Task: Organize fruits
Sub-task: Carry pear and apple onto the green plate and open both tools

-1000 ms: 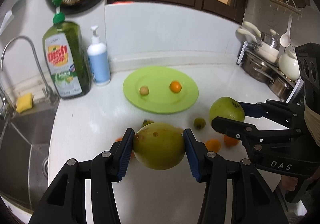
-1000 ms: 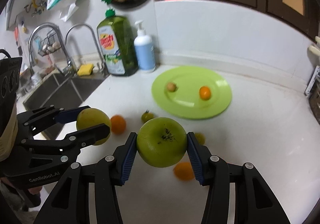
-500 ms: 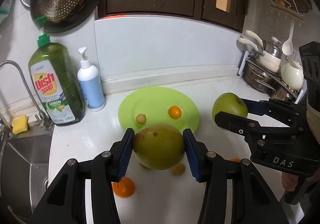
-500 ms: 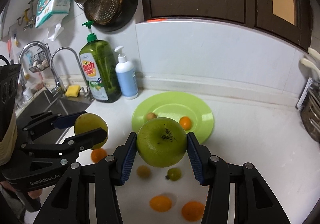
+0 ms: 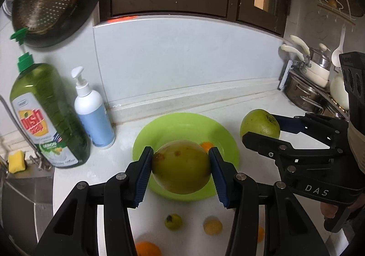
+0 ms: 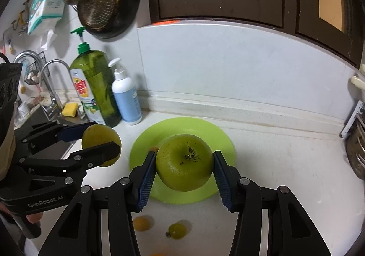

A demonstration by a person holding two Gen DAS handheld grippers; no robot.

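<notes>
So we've got two big round fruits in the air right now, both hanging over the green plate. Our left gripper is pinching a yellow-green one with brown blemishes across its widest part, and our right gripper is clamped the same way on a cleaner green apple, stem end facing the camera.

Handling-wise, these look firm and fairly hefty, with smooth, waxy skin. We'd guess they could roll or slip if squeezed off-centre, and bruise if dropped, so gripping across the middle like this seems the safest hold.

Count, going off the plate: two big fruits held above it. On it, one small orange fruit peeks out behind the left one, and the right wrist view shows a small tan one too. On the counter in front of the plate, we can make out one small green fruit, one yellowish one and two orange ones partly hidden by the fingers. There could be more hidden.
</notes>
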